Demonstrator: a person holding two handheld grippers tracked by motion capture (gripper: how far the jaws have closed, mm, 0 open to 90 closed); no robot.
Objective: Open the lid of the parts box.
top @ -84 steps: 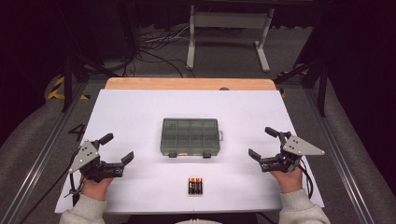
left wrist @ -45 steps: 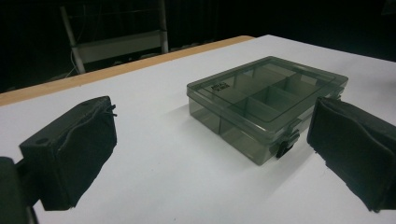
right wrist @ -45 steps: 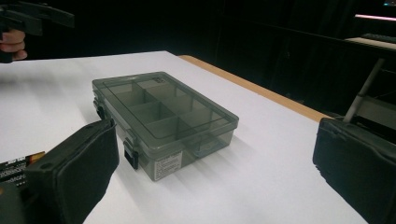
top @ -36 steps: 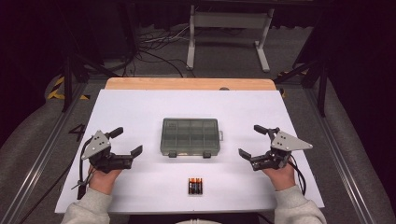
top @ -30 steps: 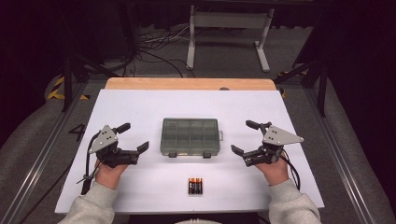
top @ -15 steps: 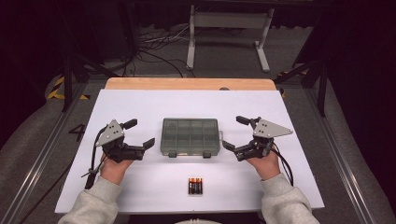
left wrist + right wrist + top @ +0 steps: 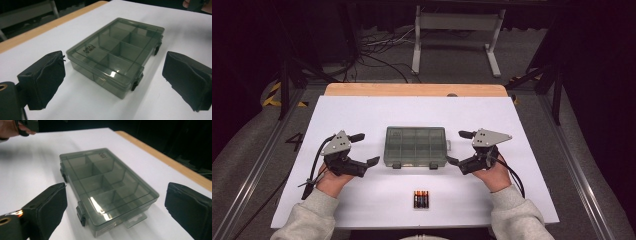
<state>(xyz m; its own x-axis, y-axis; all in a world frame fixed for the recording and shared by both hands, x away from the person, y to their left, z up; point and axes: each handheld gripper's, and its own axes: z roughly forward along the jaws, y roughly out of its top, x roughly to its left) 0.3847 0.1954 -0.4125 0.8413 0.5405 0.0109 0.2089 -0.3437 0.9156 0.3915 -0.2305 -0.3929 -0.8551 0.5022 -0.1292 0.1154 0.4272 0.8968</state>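
Flanking one compartment box (image 7: 415,146) — left gripper (image 7: 366,149), right gripper (image 7: 456,148) both agape; three batteries (image 7: 421,199).

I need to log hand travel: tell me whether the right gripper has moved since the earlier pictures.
Yes. The right gripper has moved inward across the table, toward the compartment box, which stayed put; its open fingers now sit just off the box's right end.

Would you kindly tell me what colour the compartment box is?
Translucent smoky grey-green with black latches; the box shows best in the left gripper view.
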